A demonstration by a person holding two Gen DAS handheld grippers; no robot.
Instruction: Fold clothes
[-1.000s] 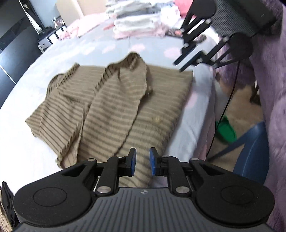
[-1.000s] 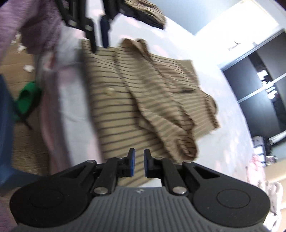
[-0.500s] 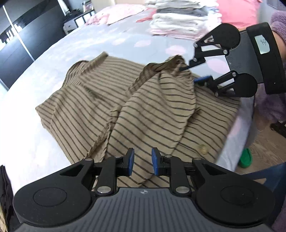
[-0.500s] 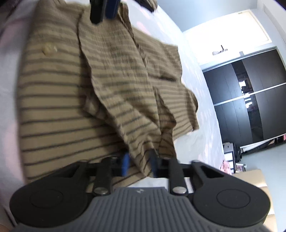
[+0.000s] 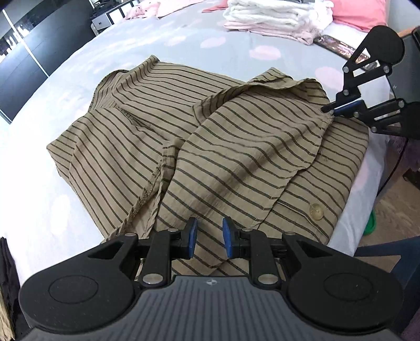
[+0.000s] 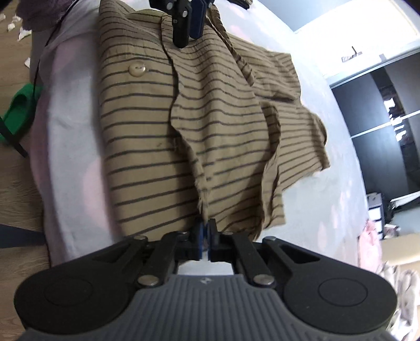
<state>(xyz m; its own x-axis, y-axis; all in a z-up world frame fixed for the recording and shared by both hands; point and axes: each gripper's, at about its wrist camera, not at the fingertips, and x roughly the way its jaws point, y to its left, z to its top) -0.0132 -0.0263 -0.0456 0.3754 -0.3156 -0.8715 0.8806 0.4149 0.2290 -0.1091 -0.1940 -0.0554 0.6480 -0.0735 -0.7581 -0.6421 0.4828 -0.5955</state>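
A: Pinching the frayed corner of the striped shirt (image 6: 189,126), the right gripper (image 6: 205,237) has its jaws clenched on cloth; the left gripper (image 5: 208,237) hovers released over the near hem.

B: It lies on the bed (image 5: 47,209); thin, limp fabric, so grip hems. Only the right view shows the button's (image 6: 137,69) holes; the left shows folded laundry (image 5: 270,15) far off.

The shirt (image 5: 236,147) is tan with thin dark horizontal stripes and a pale translucent button (image 5: 316,210). The bed sheet (image 5: 183,34) is light blue-grey with soft pink dots. Both tongs are black with blue pads (image 5: 193,237). A green slipper (image 6: 18,110) lies on brown wood-grain floor (image 6: 15,168).
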